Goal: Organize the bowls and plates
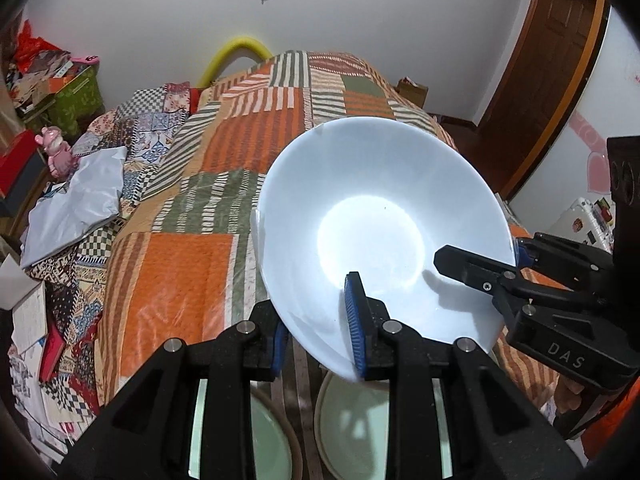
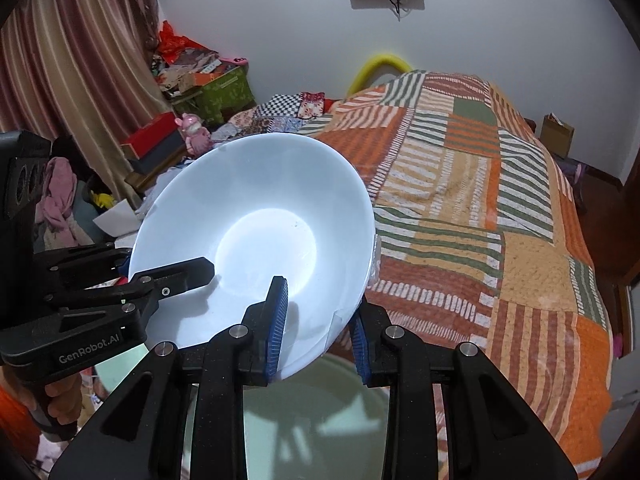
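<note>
Patchwork bedding in orange, green and cream covers the bed that fills the left wrist view, with a white wall behind. Held up over it is a white bowl, tilted so its hollow faces the camera. The left tongs are clamped on the bowl's near-left rim, one blue pad inside the wall and the other outside. The right tongs pinch the rim on the opposite side, coming in from the right edge of the picture. Below the bowl, between the arms of the tongs, pale round dishes show; they look like plates, though I cannot be sure

Curtains and clutter stand to the left in the right wrist view, the bed to the right. Here the bowl lies ahead and left of the right tongs, which grip its near-right rim, one pad inside and one outside. The left tongs hold the far-left rim. A pale round dish sits directly beneath

Judged from this, both hands share the bowl evenly, and the stack lies straight below it, so the coming move is mostly a level-out and descent
</note>
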The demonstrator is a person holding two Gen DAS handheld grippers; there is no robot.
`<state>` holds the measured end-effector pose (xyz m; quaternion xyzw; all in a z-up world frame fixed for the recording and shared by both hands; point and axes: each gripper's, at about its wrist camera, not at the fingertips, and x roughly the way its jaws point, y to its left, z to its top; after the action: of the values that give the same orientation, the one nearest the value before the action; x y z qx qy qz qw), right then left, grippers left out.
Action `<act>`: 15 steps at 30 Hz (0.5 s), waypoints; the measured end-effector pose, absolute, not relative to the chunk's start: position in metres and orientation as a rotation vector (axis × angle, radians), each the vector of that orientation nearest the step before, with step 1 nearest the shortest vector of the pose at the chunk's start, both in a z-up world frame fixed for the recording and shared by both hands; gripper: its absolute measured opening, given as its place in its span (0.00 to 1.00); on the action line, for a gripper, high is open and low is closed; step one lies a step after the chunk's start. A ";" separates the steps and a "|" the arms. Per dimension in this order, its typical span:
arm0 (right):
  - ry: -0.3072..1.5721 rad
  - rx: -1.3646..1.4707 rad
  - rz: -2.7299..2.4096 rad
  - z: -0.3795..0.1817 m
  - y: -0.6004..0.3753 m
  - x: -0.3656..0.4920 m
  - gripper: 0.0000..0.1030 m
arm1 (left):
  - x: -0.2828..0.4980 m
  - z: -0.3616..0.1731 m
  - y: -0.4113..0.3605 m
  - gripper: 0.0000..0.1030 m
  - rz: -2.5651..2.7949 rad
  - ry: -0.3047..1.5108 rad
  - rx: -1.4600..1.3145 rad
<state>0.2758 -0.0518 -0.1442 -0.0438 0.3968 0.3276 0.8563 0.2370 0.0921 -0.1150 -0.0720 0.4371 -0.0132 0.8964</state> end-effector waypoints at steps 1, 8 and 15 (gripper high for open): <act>0.833 -0.092 0.692 -0.143 -0.050 0.272 0.26 | 0.232 -0.113 0.094 0.25 -0.024 0.900 -0.154; 0.823 -0.097 0.714 -0.139 -0.041 0.250 0.26 | 0.201 -0.106 0.104 0.25 -0.005 0.878 -0.172; 0.823 -0.111 0.746 -0.142 -0.025 0.228 0.26 | 0.171 -0.108 0.119 0.25 0.021 0.874 -0.189</act>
<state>0.2278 -0.0247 -0.1416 -0.0526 0.3903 0.3539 0.8483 0.1714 0.1190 -0.1082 -0.0915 0.4227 0.0103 0.9016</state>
